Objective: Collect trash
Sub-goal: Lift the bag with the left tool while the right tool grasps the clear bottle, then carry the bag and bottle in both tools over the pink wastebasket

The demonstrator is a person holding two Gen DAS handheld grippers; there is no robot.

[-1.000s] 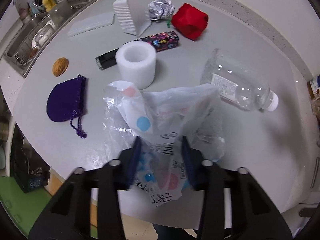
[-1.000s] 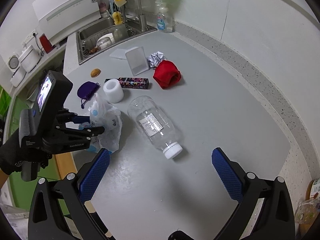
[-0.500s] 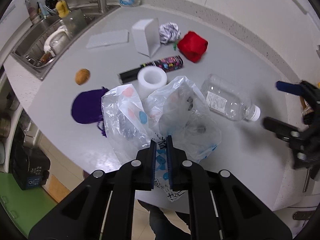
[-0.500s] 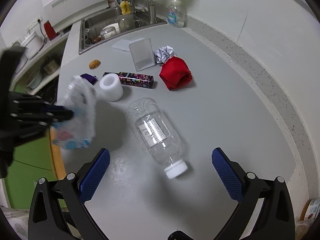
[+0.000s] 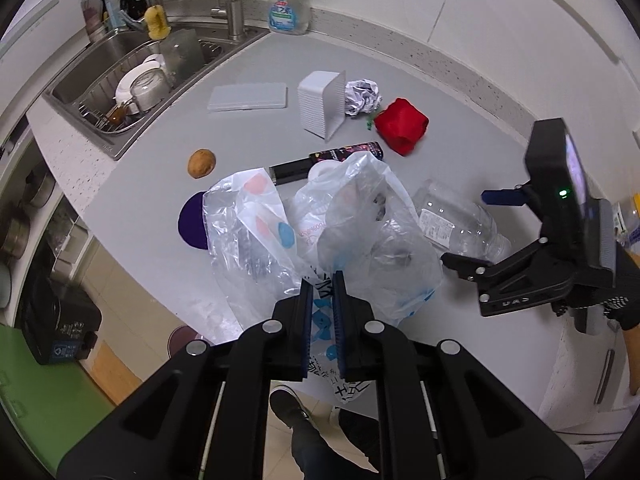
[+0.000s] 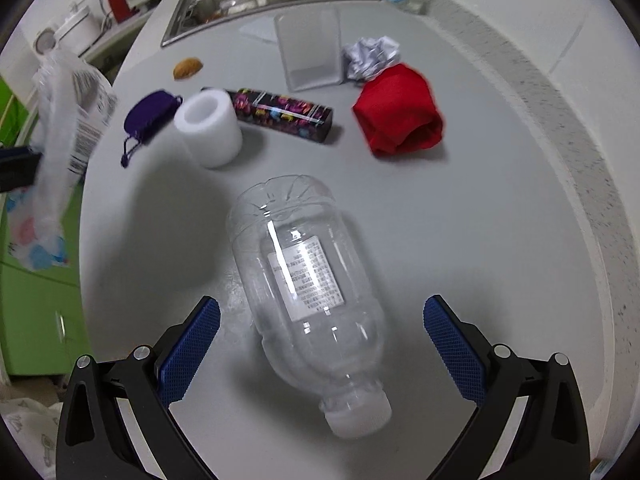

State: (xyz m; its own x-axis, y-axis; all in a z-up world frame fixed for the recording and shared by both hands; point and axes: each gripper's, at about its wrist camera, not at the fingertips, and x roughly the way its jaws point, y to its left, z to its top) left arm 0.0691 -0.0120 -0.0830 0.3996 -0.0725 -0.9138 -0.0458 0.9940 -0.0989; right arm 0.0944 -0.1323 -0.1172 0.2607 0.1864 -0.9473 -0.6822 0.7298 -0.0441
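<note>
My left gripper (image 5: 321,292) is shut on a clear plastic bag (image 5: 352,232) with pink and blue dots, held above the counter's front edge; the bag also shows in the right wrist view (image 6: 64,128). My right gripper (image 6: 320,328) is wide open and straddles the neck end of a clear plastic bottle (image 6: 304,276) lying on its side on the grey counter (image 6: 500,220). The bottle (image 5: 460,220) is partly behind the bag in the left wrist view, where the right gripper (image 5: 480,232) also shows. A crumpled paper ball (image 6: 372,56) lies at the back.
On the counter: a white foam cylinder (image 6: 210,128), a patterned black tube (image 6: 284,114), a red cloth (image 6: 400,116), a purple pouch (image 6: 150,114), a walnut (image 6: 187,68), an upright white box (image 6: 310,50), a flat lid (image 5: 248,98). A sink (image 5: 128,80) is back left.
The left gripper has closed on the bag and lifted it off the counter. The right gripper has moved in over the bottle, still open.
</note>
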